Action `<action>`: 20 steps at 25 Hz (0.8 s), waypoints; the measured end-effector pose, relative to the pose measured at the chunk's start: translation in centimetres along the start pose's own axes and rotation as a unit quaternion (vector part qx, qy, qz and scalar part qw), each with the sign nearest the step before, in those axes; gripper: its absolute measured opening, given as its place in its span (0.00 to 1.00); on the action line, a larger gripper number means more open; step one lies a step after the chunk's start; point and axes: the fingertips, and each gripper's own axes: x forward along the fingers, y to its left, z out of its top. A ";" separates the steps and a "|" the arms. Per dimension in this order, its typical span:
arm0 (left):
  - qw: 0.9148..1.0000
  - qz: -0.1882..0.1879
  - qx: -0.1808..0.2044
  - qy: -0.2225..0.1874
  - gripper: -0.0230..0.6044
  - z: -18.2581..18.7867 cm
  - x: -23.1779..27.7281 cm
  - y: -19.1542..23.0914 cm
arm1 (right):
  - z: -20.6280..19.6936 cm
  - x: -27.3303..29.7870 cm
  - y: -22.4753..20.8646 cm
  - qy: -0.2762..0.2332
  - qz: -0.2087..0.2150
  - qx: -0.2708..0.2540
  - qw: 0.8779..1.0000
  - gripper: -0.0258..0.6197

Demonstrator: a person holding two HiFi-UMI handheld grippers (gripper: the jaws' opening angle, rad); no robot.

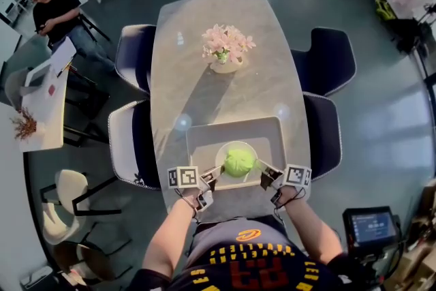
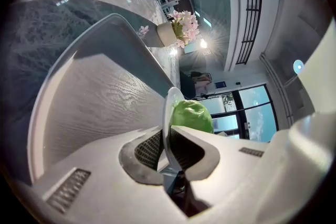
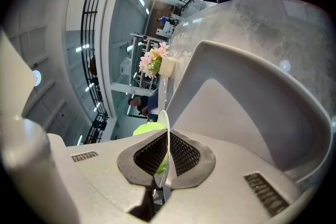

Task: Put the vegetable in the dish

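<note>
A round green vegetable lies in a white dish, which is over a grey tray at the table's near end. My left gripper is shut on the dish's left rim and my right gripper is shut on its right rim. In the left gripper view the dish rim stands edge-on between the pads of the left gripper, with the vegetable behind it. In the right gripper view the rim sits the same way in the right gripper, the vegetable showing at its left. Whether the dish touches the tray, I cannot tell.
A vase of pink flowers stands mid-table, beyond the tray. Dark chairs line both long sides of the table. A person sits at another table far left. A screen is at the lower right.
</note>
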 end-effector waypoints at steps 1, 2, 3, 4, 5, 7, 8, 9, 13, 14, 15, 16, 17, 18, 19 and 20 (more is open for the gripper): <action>1.000 0.004 -0.001 0.001 0.07 0.0 0.1 0.1 | 0.0 0.1 0.0 0.000 0.002 0.001 1.000 0.06; 1.000 0.008 -0.003 0.002 0.08 0.1 0.2 0.3 | 0.1 0.2 -0.1 -0.001 0.003 0.003 1.000 0.06; 1.000 0.011 -0.004 0.003 0.08 0.1 0.3 0.4 | 0.1 0.2 -0.2 -0.001 0.001 0.007 1.000 0.06; 1.000 0.015 -0.005 0.003 0.08 0.0 0.4 0.5 | 0.0 0.2 -0.4 -0.001 -0.002 0.012 1.000 0.06; 1.000 0.020 -0.006 0.004 0.08 0.0 0.4 0.7 | 0.0 0.3 -0.7 0.000 -0.006 0.017 1.000 0.06; 1.000 0.029 -0.007 0.004 0.08 0.2 0.6 1.1 | 0.2 0.7 -1.2 0.002 -0.012 0.020 1.000 0.06; 0.999 0.033 -0.007 0.003 0.08 0.5 0.7 1.3 | 0.4 1.1 -1.4 0.003 -0.012 0.020 1.000 0.06; 0.999 0.037 -0.007 0.001 0.08 0.7 0.8 1.4 | 0.5 1.4 -1.4 0.005 -0.011 0.020 1.000 0.06; 0.999 0.050 -0.009 0.001 0.08 1.2 1.3 2.1 | 0.9 2.1 -1.8 0.012 -0.014 0.007 1.000 0.06; 0.998 0.055 -0.008 0.002 0.09 1.2 1.3 2.3 | 0.9 2.2 -1.9 0.014 -0.016 0.000 1.000 0.06; 0.998 0.062 -0.006 0.004 0.09 1.2 1.4 2.5 | 1.0 2.3 -1.9 0.016 -0.016 -0.009 1.000 0.06; 0.998 0.070 -0.004 0.005 0.09 1.2 1.4 2.7 | 1.0 2.5 -1.8 0.018 -0.013 -0.019 1.000 0.06; 0.997 0.077 -0.004 0.007 0.09 1.2 1.4 2.9 | 1.0 2.7 -1.8 0.020 -0.010 -0.028 0.999 0.06; 0.996 0.085 -0.003 0.009 0.09 1.2 1.5 3.1 | 1.1 2.8 -1.8 0.021 -0.010 -0.035 0.999 0.06; 0.996 0.091 -0.003 0.009 0.10 1.2 1.6 3.2 | 1.1 2.9 -1.9 0.022 -0.014 -0.040 0.999 0.06; 0.995 0.095 -0.003 0.009 0.10 1.2 1.6 3.3 | 1.2 2.9 -2.0 0.022 -0.019 -0.043 0.999 0.06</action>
